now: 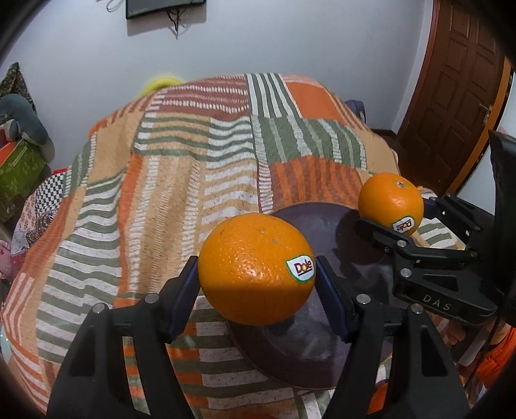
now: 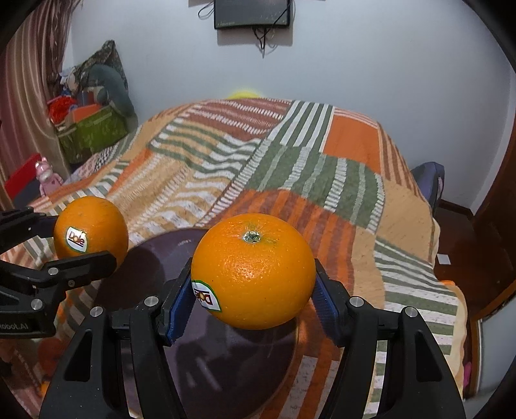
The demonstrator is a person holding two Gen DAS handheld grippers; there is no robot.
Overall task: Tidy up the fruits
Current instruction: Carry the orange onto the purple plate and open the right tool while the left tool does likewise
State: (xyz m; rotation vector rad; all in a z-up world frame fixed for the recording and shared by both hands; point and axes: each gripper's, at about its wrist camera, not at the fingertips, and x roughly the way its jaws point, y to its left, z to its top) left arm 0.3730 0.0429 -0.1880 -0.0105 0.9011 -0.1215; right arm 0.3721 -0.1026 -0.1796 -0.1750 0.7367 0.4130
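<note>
The left gripper (image 1: 257, 277) is clamping an orange (image 1: 256, 269) between its blue pads (image 1: 185, 290), the fruit filling the whole gap and showing a Dole sticker (image 1: 300, 267) on its right side. That orange is hanging above the near left rim of a dark round plate (image 1: 322, 338), which is lying on a bed covered by a striped patchwork blanket (image 1: 193, 167) in orange, green and white. The right gripper (image 2: 253, 288) is gripping a second orange (image 2: 253, 270) in the same way, stem end up, its sticker (image 2: 204, 295) turned toward the left pad (image 2: 180, 299). This fruit is hovering over the plate (image 2: 154, 258) as well; whether either orange is touching the plate cannot be told, though both are casting shadows on it. In the left wrist view the right gripper (image 1: 391, 220) is appearing at the far right with its orange (image 1: 391, 203) held above the plate's far edge. In the right wrist view the left gripper (image 2: 84, 245) is reaching in from the left with its orange (image 2: 91, 228) beside the plate's rim. The two fruits are sitting well apart, on opposite sides of the plate. A dark screen (image 2: 251, 13) is hanging on the white wall beyond the bed, and a green box (image 2: 93, 132) is standing beside the curtain (image 2: 29, 96).
</note>
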